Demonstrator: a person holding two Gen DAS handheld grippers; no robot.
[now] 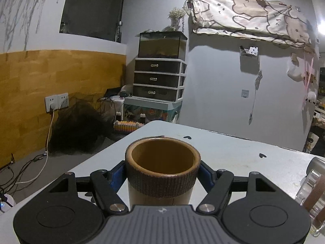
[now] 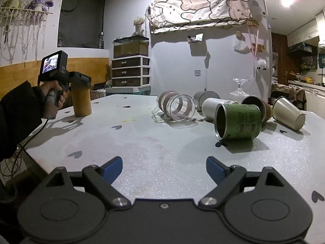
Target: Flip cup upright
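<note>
Lower half of the brown cup [image 1: 161, 168] was hidden behind the left gripper [image 1: 161, 172] body in the left wrist view; its base could not be seen there. From the right wrist view the same cup [image 2: 81, 102] stood upright at the near left edge of the white table [image 2: 142, 142], its rim covered by the left gripper [image 2: 80, 81], held in a dark-sleeved hand [image 2: 54, 95].

Cup: cylindrical, smooth ochre interior, a ribbed dark-brown band round the top, paler wall below. Blue fingertips [image 1: 116, 175] pressed both sides of the band; jaws closed on the cup.

Right gripper [image 2: 164, 167]: blue pads wide apart, nothing between them, over bare table.

Table surface grainy, dotted with small black hearts.

Lying on their sides, right of centre: a clear glass mug [image 2: 178, 107] with brownish bands, a green printed tin cup [image 2: 237, 121], a white paper cup [image 2: 288, 113], others behind, partly overlapped and hard to separate. A cut-glass stemmed dish [image 2: 239, 89] stood upright behind them.
</note>
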